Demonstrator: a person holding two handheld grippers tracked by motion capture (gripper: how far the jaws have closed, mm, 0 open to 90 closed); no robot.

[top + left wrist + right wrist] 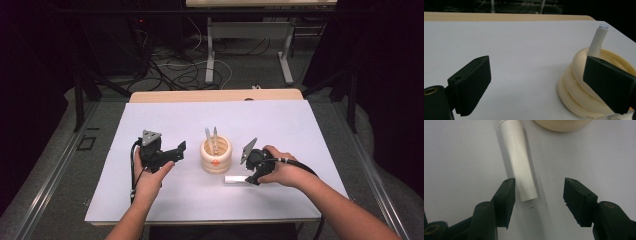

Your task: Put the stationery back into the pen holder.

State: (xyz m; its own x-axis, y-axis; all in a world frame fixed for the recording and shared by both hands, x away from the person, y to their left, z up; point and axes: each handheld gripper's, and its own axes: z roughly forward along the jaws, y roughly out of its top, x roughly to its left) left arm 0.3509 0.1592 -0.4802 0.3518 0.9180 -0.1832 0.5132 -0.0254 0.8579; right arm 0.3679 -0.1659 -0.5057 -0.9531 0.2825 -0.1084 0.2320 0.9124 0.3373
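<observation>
White sheeting covers the counter (pixel 165 200), with dark floor and cables beyond its far edge. Nearest the person, a white tube (pixel 518 160) lies flat on the counter just on the near side of the cream ribbed holder (pixel 216 156), at its right. The right tongs (pixel 539 195) hover over the tube's end, jaws apart, the tube lying close against the left jaw rather than centred between the two.

To do the pickup well, I would judge the right tongs should shift until the tube sits midway in the gap, then come down low and close across its width, not along its length. Gripping a little in from the end should keep it from pivoting when lifted.

Farther left, the left tongs (pixel 536 80) are held open beside the holder, gripping nothing. Two grey-tipped sticks (pixel 211 136) already stand upright in the holder, so the tube will need a clear slot beside them.
</observation>
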